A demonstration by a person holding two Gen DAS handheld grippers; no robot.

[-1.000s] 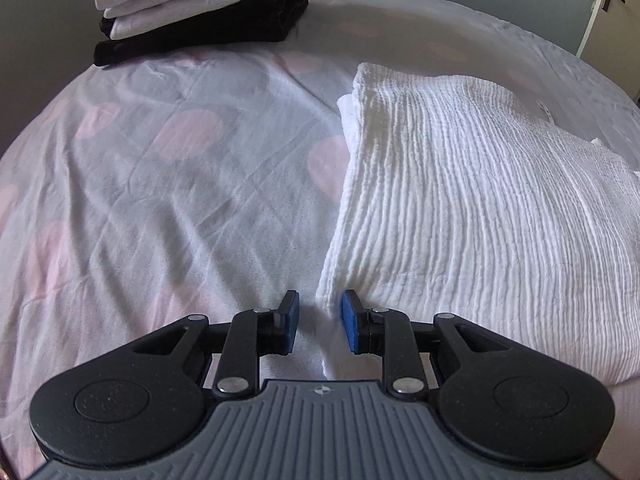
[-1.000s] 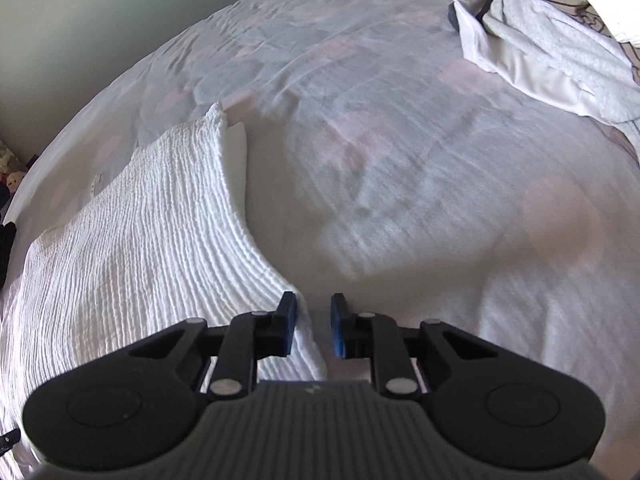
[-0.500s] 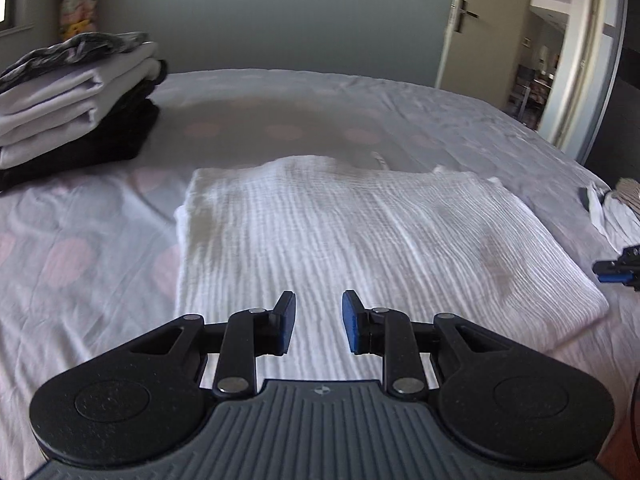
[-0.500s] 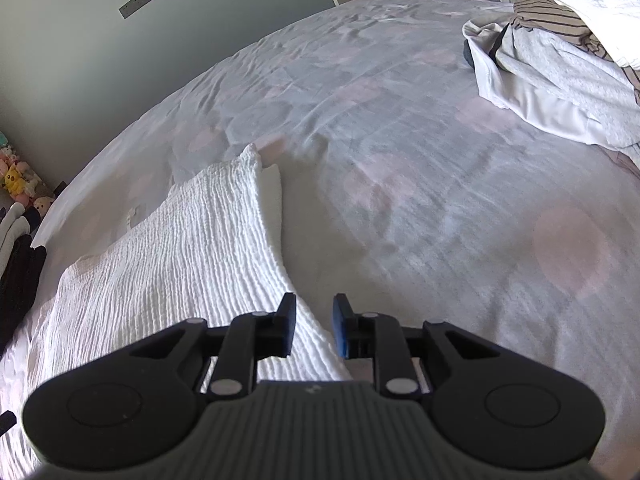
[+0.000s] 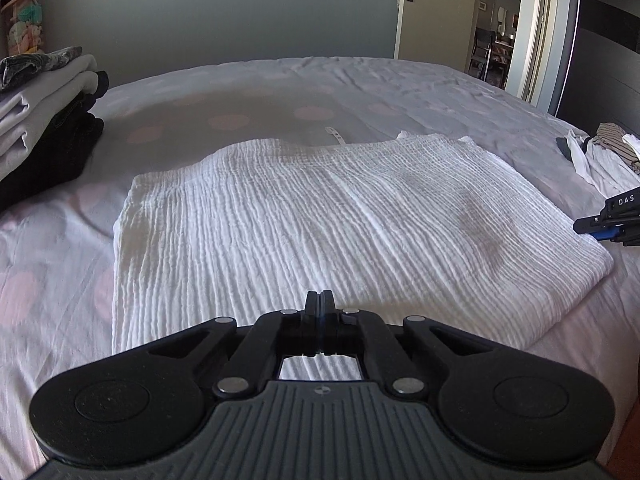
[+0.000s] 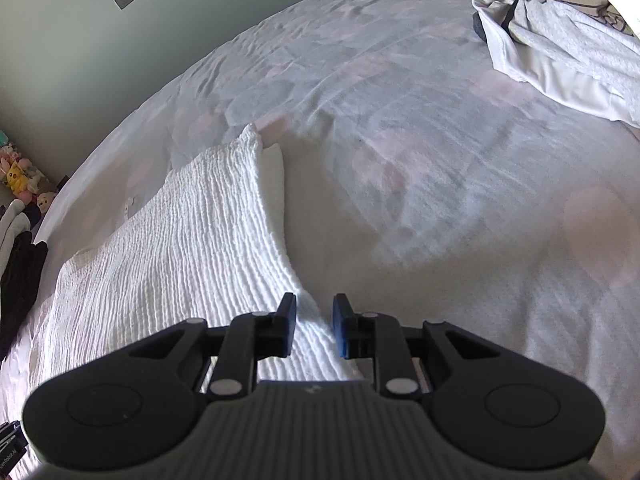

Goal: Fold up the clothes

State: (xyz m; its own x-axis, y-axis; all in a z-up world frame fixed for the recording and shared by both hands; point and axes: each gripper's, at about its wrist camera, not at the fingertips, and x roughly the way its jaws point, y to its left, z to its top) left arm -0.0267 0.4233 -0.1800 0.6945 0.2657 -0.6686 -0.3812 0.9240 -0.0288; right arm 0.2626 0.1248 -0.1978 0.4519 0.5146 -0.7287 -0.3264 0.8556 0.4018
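Note:
A white crinkled garment point(image 5: 320, 208), folded into a rectangle, lies flat on the bed. My left gripper point(image 5: 320, 300) hovers over the middle of the garment's near edge, shut, pads together, with no cloth visibly pinched between them. My right gripper point(image 6: 314, 320) is open by a narrow gap above the same garment point(image 6: 180, 240) at its right near corner; the cloth edge runs under the gap and the pads do not press it. In the left wrist view the right gripper point(image 5: 600, 228) shows beside that corner.
A stack of folded clothes point(image 5: 48, 120) stands at the bed's left. A pile of unfolded clothes point(image 6: 560, 28) lies at the far right. The dotted sheet point(image 6: 440, 160) stretches between them. Plush toys point(image 6: 24, 180) sit against the wall, and a door point(image 5: 436, 12) stands open behind.
My left gripper swung from the garment's left edge to face its near edge, and its jaws closed. The right gripper has stayed at the right corner.

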